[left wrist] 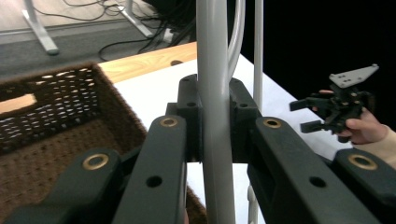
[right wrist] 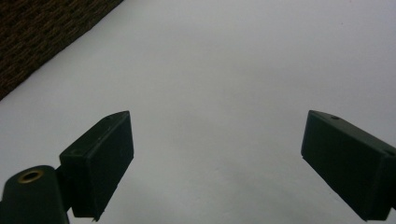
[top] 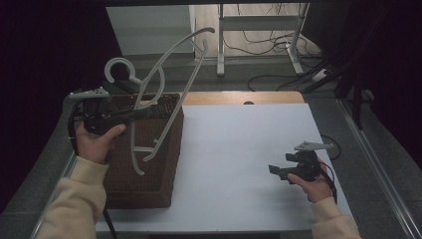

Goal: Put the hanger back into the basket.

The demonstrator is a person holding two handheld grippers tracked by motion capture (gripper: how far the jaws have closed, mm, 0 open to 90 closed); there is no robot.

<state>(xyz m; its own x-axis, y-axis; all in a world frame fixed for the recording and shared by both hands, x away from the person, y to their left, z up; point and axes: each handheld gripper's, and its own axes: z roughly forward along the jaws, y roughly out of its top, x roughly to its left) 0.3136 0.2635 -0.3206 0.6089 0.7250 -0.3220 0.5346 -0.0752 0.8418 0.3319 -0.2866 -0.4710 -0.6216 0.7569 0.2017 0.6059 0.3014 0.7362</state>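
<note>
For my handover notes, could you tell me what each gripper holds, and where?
Left gripper clamps the white hanger on one thin bar, above the basket. Right gripper: open, nothing held.

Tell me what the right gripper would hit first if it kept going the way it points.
Probably the white tabletop: the open right gripper looks down onto it. The brown basket sits off to the side of that line.
</note>
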